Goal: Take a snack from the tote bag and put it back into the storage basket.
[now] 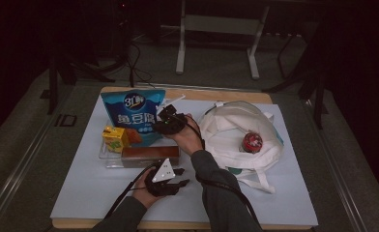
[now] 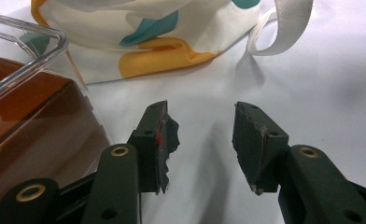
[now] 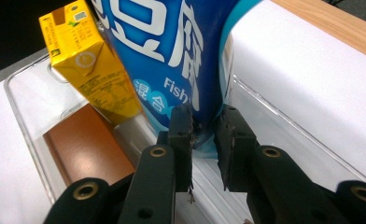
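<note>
Beside the clear tray, a blue bag is showing white lettering, the carton yellow, the box brown; the tote cream with teal and yellow patches.

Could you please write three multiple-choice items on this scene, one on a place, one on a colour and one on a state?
1. Where does the red round thing lie?
A. on the white cloth bag
B. in the clear tray
C. on the floor

2. What colour is the small drink carton?
A. green
B. yellow
C. white

3. How does the right gripper stand?
A. wide open over the bare table
B. shut on the carton
C. shut on the lower edge of the blue snack bag

Answers: 1 A, the high view shows it resting on the bag's folds; 2 B, its sides are yellow; 3 C, the right gripper view shows both pads pinching the bag's edge.
</note>
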Demonstrator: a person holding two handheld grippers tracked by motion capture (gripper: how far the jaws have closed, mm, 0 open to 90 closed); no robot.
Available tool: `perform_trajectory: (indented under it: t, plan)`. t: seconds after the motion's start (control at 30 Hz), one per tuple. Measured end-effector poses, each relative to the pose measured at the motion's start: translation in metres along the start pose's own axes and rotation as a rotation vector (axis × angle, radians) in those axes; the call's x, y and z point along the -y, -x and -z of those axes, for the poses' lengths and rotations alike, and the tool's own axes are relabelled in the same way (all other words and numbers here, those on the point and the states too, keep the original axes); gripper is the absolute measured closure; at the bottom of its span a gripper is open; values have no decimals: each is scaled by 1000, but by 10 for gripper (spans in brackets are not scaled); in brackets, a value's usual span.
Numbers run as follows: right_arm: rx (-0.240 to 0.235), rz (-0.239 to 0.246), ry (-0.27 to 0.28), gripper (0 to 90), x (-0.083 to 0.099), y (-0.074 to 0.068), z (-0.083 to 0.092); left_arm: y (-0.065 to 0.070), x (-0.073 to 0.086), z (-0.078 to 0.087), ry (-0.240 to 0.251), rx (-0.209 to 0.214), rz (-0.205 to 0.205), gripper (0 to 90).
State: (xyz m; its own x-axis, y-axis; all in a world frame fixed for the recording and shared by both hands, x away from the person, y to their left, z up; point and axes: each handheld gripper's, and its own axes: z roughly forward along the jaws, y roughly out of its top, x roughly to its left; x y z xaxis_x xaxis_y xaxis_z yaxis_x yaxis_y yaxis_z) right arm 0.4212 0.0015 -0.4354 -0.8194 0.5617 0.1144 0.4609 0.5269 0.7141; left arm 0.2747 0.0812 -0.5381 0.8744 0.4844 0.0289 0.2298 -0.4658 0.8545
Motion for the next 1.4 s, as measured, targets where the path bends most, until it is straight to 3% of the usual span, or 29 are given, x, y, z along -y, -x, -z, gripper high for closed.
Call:
perform_trajectory:
  t: [0.73, 1.07, 1.4]
  plan:
    - [-9, -6, -6, 721, 2, 4, 5, 0, 0, 0, -2, 3, 2, 559]
    - [-17, -14, 43, 710, 1, 9, 28, 0, 0, -1, 0, 1, 4, 559]
    - [3, 7, 52, 724, 0, 8, 50, -1, 0, -1, 1, 6, 13, 553]
